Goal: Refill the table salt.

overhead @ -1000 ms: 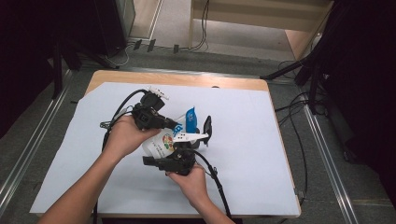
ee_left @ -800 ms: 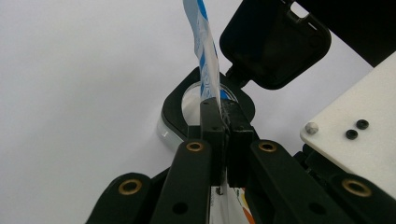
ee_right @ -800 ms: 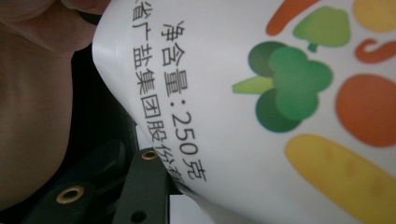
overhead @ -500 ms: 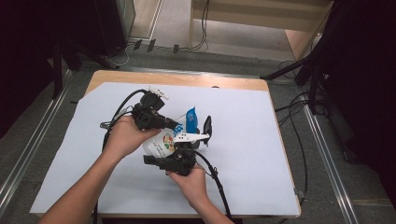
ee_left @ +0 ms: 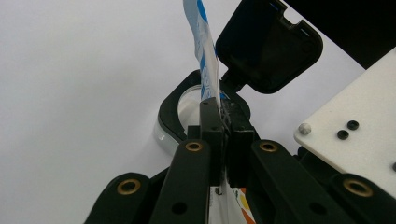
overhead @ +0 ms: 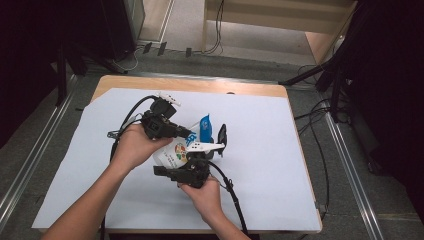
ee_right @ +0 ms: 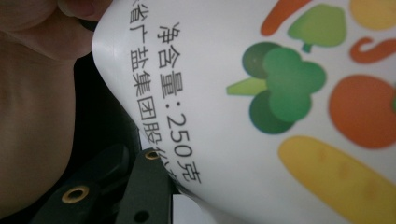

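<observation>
Coming in from the near edge of the table (overhead: 300, 150), the right hand (overhead: 205, 197) holds the right gripper (overhead: 192, 167) against the white pouch (overhead: 172, 152) printed with vegetables, which sits close before its camera (ee_right: 280, 93); I cannot tell how its jaws stand. Just beyond, the left hand (overhead: 132, 147) holds the left gripper (overhead: 187, 133), jaws pressed together on the blue and white strip (ee_left: 205, 60) rising above the pouch's black ring spout (ee_left: 175, 105), whose cap (ee_left: 268, 44) hangs open.
</observation>
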Demonstrator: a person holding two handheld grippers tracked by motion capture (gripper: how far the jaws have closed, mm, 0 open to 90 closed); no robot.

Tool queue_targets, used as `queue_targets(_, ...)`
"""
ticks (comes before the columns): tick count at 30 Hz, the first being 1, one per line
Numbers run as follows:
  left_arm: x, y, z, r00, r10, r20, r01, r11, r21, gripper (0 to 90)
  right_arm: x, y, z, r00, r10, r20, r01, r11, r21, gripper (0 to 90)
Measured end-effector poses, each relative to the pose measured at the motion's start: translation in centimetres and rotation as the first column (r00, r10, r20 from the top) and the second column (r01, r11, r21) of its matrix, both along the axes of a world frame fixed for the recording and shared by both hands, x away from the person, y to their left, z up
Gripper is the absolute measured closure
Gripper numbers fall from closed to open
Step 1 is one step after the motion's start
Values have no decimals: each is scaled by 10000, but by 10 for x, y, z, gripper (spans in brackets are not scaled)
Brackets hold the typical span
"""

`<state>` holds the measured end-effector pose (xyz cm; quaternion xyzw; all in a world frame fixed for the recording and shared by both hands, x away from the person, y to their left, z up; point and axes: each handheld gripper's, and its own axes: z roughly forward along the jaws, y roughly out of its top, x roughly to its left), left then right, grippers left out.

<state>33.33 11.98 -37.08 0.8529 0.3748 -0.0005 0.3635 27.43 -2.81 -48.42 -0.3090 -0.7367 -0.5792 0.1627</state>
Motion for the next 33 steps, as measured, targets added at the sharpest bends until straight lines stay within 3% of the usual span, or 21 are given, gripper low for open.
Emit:
queue_targets(9, 0, 0, 0, 10000, 88, -4, -88, 9999, 85, 900, -1, 3, 0, 10000, 43, 40, -43, 9999, -164, 644)
queue_targets(14, 0, 0, 0, 9999, 112, -31, -111, 9999, 128, 900, -1, 2, 0, 10000, -32, 39, 33, 9998, -211, 667)
queue_targets(23, 0, 2, -1, 9998, 60, -196, -65, 9997, -214, 878, -1, 0, 1, 10000, -2, -34, 3, 10000, 65, 686)
queue_targets(33, -1, 3, 0, 9998, 85, -157, -89, 9996, -257, 873, 0, 0, 1, 9998, 122, -136, -118, 9995, 282, 686)
